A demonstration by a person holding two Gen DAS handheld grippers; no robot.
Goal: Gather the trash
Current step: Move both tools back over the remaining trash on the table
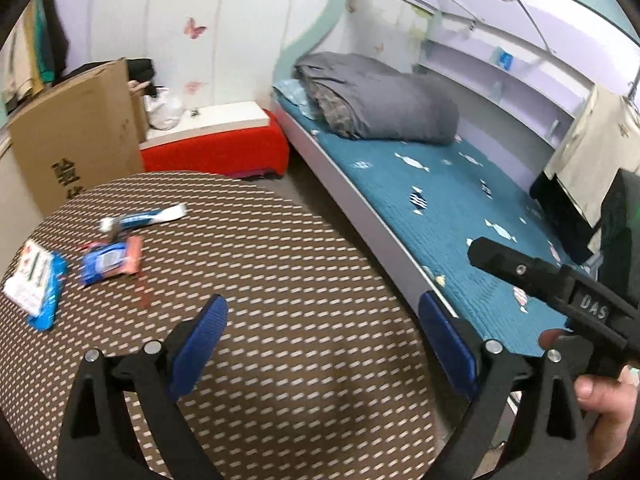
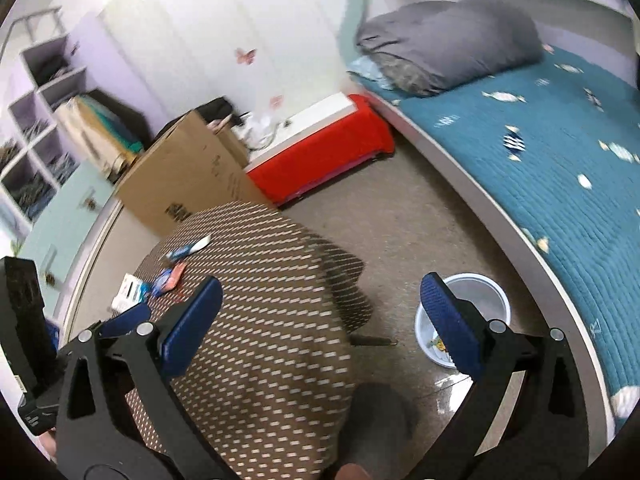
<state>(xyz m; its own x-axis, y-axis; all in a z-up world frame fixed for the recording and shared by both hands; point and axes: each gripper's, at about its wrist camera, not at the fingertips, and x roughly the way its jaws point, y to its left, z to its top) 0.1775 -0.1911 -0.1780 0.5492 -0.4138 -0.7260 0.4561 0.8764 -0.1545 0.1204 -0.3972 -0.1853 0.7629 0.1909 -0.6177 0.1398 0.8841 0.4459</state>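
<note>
- Left gripper [image 1: 320,348]: jaws spread wide, blue pads [image 1: 200,344] empty, poised above the round table [image 1: 280,280].
- Right gripper [image 2: 320,328]: jaws spread wide, nothing held, positioned over the table's edge and the floor [image 2: 400,232].
- Table surface: brown cloth with a pale dash pattern.
- Trash on the table's far left side: 1 blue-and-white tube wrapper [image 1: 144,218], 1 blue-and-pink wrapper [image 1: 110,258], 1 white-and-blue packet [image 1: 36,284]. The first 2 lie near each other; all 3 are well apart from both grippers.
- A white bin [image 2: 464,320] stands on the floor between the table and the bed [image 2: 540,168], with some litter inside.
- Room: teal quilted bed cover, folded grey blanket [image 1: 380,96], red bench [image 1: 216,152] at the bed's end, cardboard box [image 1: 76,132] beside the table, butterfly-patterned wall [image 1: 192,28].
- A hand [image 1: 604,412] holds the right gripper's black body at the left view's right edge.
</note>
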